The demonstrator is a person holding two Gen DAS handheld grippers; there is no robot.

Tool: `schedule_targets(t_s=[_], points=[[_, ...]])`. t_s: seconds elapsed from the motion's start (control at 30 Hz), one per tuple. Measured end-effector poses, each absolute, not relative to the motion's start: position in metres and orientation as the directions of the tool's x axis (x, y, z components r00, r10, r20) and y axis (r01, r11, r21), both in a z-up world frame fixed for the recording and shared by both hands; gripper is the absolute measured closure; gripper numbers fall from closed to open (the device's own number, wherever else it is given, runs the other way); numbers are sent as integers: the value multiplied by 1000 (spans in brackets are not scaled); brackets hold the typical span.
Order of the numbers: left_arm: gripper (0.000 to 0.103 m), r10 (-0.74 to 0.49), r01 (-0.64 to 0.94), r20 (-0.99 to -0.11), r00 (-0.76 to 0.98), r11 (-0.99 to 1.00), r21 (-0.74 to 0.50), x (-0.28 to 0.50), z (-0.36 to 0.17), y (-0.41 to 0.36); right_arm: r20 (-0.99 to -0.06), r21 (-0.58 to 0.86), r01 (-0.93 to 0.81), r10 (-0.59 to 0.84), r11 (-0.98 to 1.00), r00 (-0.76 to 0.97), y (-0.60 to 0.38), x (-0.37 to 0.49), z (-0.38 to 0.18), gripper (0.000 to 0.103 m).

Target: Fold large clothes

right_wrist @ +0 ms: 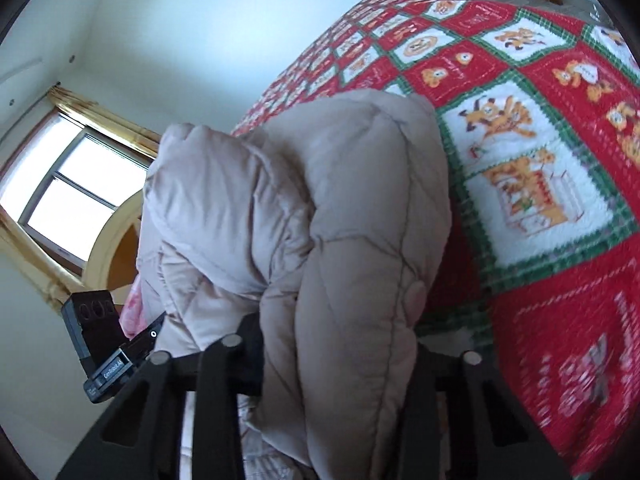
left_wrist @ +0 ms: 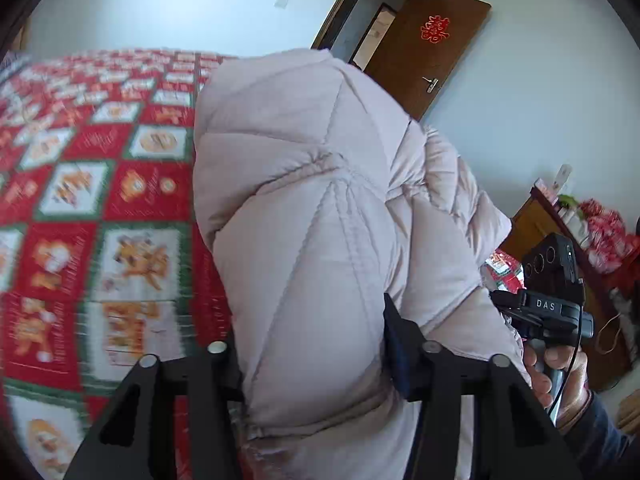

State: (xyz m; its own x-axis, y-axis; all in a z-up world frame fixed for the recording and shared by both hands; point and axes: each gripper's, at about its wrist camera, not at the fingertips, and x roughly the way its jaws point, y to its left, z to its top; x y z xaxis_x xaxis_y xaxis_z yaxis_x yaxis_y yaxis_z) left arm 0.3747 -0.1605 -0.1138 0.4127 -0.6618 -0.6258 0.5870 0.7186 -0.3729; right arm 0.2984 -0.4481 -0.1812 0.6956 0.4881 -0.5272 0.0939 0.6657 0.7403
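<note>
A pale pink quilted puffer coat (left_wrist: 312, 216) hangs bunched between both grippers above the bed. My left gripper (left_wrist: 316, 344) is shut on a thick fold of the coat. My right gripper (right_wrist: 336, 344) is shut on another fold of the same coat (right_wrist: 352, 216). The right gripper's body (left_wrist: 548, 304) and the hand holding it show at the right of the left wrist view. The left gripper's body (right_wrist: 104, 336) shows at the lower left of the right wrist view. The fingertips are buried in fabric.
A red, green and white patchwork bedspread (left_wrist: 88, 208) covers the bed (right_wrist: 540, 168). A brown door (left_wrist: 428, 48) stands open in the white wall. A wooden cabinet (left_wrist: 560, 240) holds red items. A window (right_wrist: 80, 192) with yellow curtains is at the left.
</note>
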Motion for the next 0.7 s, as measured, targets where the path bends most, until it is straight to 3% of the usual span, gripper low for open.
schedule_targets(t_s=[0.37, 0.7], points=[[55, -441, 466, -596, 671, 876, -124, 317, -45, -20, -427, 754, -161, 662, 636, 616, -296, 335, -130, 75], [55, -230, 243, -627, 744, 968, -67, 300, -76, 102, -460, 744, -285, 772, 605, 439, -138, 381, -144, 75]])
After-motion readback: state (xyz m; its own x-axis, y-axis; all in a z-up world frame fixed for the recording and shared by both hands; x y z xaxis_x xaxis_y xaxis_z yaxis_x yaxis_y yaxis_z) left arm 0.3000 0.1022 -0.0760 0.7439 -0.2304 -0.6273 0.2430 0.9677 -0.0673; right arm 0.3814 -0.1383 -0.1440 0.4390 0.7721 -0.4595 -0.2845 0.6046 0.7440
